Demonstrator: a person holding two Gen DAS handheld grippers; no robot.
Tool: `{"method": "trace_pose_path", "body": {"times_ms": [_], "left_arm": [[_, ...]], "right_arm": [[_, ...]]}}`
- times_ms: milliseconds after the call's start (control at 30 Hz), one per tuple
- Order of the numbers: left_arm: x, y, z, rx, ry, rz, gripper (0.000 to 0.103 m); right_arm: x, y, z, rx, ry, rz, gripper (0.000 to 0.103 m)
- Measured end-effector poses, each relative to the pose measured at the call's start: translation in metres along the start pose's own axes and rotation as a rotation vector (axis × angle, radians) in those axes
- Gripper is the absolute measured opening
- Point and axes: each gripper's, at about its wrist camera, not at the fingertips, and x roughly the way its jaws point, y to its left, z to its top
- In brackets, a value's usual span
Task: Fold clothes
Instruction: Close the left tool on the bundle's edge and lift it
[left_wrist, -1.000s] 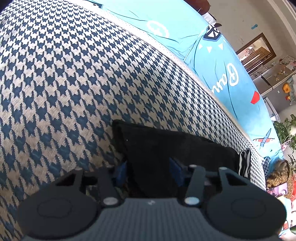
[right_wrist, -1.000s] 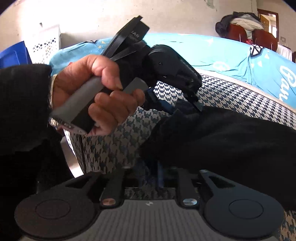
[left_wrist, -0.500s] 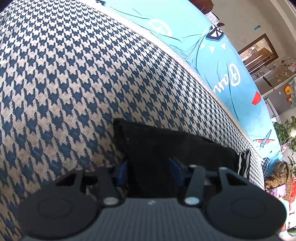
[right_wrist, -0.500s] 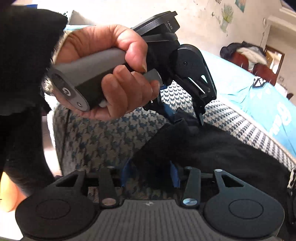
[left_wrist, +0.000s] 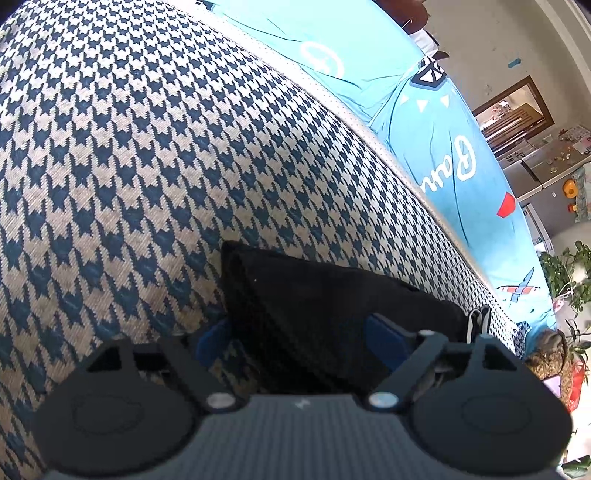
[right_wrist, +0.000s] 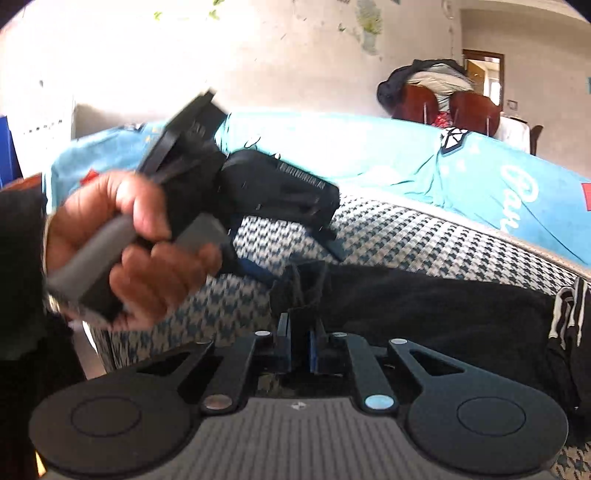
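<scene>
Left gripper (left_wrist: 295, 341) jaws just opened, off the black garment (left_wrist: 332, 314); right gripper (right_wrist: 300, 341) just closed on its corner.
Garment lies along the near edge of the houndstooth cushion (left_wrist: 147, 166), its corner between the left's spread pads, untouched.

The black garment (left_wrist: 332, 295) is soft, dull cloth. Under it, the checked cover (left_wrist: 147, 166) is rough woven cloth in blue and cream. The blue sheet (left_wrist: 454, 155) looks smooth, and the left gripper (left_wrist: 299, 339) is dull black plastic with shiny metal pins.
</scene>
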Motion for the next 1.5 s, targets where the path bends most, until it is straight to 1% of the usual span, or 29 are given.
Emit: {"method": "trace_pose_path", "body": {"times_ms": [167, 233, 333, 400, 467, 533, 567, 633, 667, 700, 767, 800, 833, 967, 1167, 1233, 1367, 1500], "left_arm": [[0.008, -0.006, 0.002, 0.004, -0.006, 0.008, 0.087], [0.010, -0.008, 0.003, 0.001, -0.008, 0.003, 0.080], [0.013, -0.009, 0.002, -0.011, -0.004, -0.003, 0.072], [0.013, -0.006, 0.002, -0.042, 0.005, -0.027, 0.068], [0.013, -0.004, 0.001, -0.062, 0.008, -0.040, 0.063], [0.014, -0.004, -0.001, -0.053, 0.005, -0.020, 0.052], [0.014, -0.004, -0.002, -0.049, 0.002, -0.010, 0.050], [0.014, -0.003, -0.002, -0.060, -0.007, -0.007, 0.034], [0.014, -0.003, -0.003, -0.061, -0.013, -0.009, 0.029], [0.013, -0.003, -0.003, -0.061, -0.020, -0.009, 0.022], [0.011, -0.007, -0.005, -0.040, -0.048, 0.016, 0.020], [0.010, -0.009, -0.006, -0.034, -0.063, 0.028, 0.017], [0.010, -0.010, -0.006, -0.037, -0.074, 0.027, 0.016], [0.006, -0.017, -0.008, -0.035, -0.118, 0.009, 0.015], [-0.004, -0.049, -0.011, 0.051, -0.191, -0.010, 0.015], [-0.006, -0.065, -0.013, 0.097, -0.215, -0.009, 0.015], [-0.009, -0.098, -0.015, 0.151, -0.247, -0.039, 0.015], [-0.004, -0.133, -0.023, 0.209, -0.260, -0.053, 0.015]], "right_arm": [[-0.003, 0.002, -0.001, 0.008, -0.002, 0.008, 0.010], [-0.005, 0.005, -0.002, 0.004, -0.004, 0.007, 0.010], [-0.009, 0.010, 0.001, 0.015, -0.009, 0.005, 0.010], [-0.008, 0.012, 0.004, 0.023, -0.013, 0.001, 0.010], [-0.005, 0.011, 0.006, 0.034, -0.020, -0.004, 0.010], [-0.006, 0.010, 0.006, 0.038, -0.027, -0.008, 0.010], [-0.006, 0.010, 0.007, 0.037, -0.028, -0.008, 0.010], [-0.006, 0.011, 0.006, 0.027, -0.028, -0.010, 0.010], [-0.006, 0.013, 0.006, 0.019, -0.027, -0.012, 0.010], [-0.005, 0.014, 0.005, 0.010, -0.025, -0.012, 0.010], [-0.005, 0.015, 0.004, 0.003, -0.020, -0.009, 0.010], [-0.005, 0.015, 0.003, 0.002, -0.019, -0.007, 0.010], [-0.005, 0.015, 0.003, 0.000, -0.017, -0.007, 0.010], [-0.006, 0.012, 0.001, -0.002, -0.022, -0.015, 0.010], [-0.018, 0.004, 0.002, -0.019, -0.061, -0.058, 0.010], [-0.024, 0.000, 0.002, -0.020, -0.077, -0.074, 0.010], [-0.038, -0.010, 0.002, -0.014, -0.112, -0.111, 0.010], [-0.054, -0.029, 0.002, 0.014, -0.151, -0.166, 0.010]]}}
